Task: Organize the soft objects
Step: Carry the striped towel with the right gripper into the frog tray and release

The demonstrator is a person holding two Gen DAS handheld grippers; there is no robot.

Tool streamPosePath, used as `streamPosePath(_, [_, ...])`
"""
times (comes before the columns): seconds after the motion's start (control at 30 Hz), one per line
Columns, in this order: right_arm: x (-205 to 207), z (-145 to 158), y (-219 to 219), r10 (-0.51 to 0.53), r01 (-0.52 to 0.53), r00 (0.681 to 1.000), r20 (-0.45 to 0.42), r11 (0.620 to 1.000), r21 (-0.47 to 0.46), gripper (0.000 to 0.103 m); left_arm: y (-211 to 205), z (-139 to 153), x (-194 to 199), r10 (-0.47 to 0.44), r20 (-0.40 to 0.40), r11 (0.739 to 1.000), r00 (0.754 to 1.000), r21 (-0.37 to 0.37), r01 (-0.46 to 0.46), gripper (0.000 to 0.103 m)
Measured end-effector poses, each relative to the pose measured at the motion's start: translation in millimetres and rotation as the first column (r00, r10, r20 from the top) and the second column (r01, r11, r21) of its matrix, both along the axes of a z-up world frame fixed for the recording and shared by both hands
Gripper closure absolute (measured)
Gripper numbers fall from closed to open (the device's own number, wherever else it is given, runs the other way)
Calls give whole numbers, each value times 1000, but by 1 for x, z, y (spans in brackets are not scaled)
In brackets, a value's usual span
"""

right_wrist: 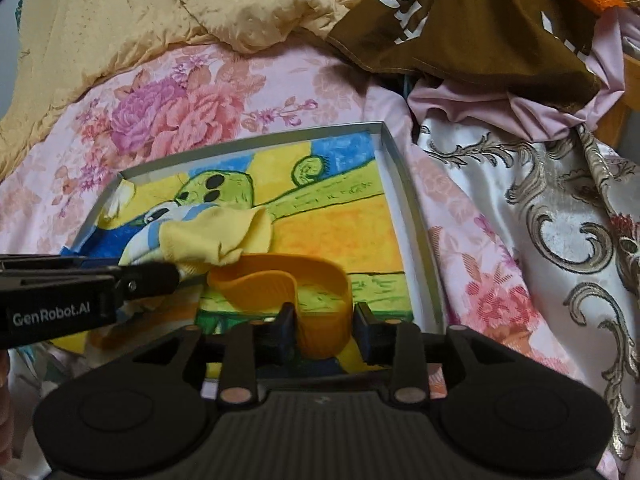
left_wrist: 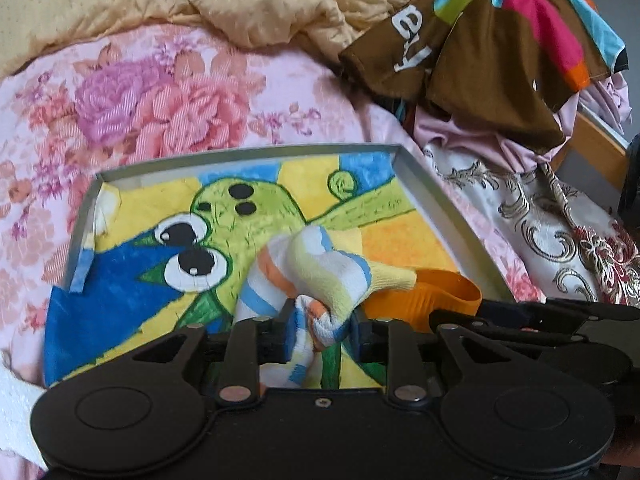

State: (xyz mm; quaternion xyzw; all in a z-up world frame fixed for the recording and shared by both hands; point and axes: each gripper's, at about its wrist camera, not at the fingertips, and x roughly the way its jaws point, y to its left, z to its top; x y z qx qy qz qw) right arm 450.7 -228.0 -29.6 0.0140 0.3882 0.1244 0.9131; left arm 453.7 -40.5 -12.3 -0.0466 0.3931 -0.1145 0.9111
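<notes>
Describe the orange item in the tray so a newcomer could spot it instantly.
On the floral bed sheet lies a grey tray lined with a cartoon towel. At its near edge, beside the striped sock, curls the orange band: plain, smooth, looped.

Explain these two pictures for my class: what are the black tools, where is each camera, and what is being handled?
A person holds a two-finger gripper in each hand; a camera on each looks along its fingers. The left wrist view shows the left gripper with a striped sock between its fingers; the right wrist view, the right gripper around an orange band. Whether either squeezes is unclear. Both lie in a metal tray lined with a cartoon cloth, on a floral bedsheet beside piled clothes.
</notes>
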Motion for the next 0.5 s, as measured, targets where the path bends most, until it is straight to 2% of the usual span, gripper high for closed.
streamPosePath(0.03, [-2, 1, -1, 0, 0, 1000, 3, 1000, 6, 50, 1, 0, -2, -7, 1, 1000, 1000, 0, 7, 69])
streamPosePath(0.1, [-7, 5, -1, 3, -4, 1000, 22, 1000, 6, 43, 2, 2, -6, -13, 12, 1000, 1000, 12, 13, 60])
streamPosePath(0.17, [-10, 9, 0, 5, -5, 999, 39, 1000, -4, 41, 5, 4, -10, -4, 18, 1000, 1000, 22, 4, 53])
streamPosePath(0.37, [-23, 26, -2, -1, -2, 996, 94, 1000, 25, 28, 19, 17, -31, 48, 64, 999, 997, -13, -48, 31])
streamPosePath(0.47, [-33, 36, -4, 1, -7, 992, 130, 999, 40, 15, 25, 27, -47, 74, 102, 997, 992, -27, -72, 24])
streamPosePath(0.5, [-38, 39, -5, 0, -7, 989, 149, 999, 43, 7, 28, 31, -54, 86, 117, 996, 989, -33, -82, 19])
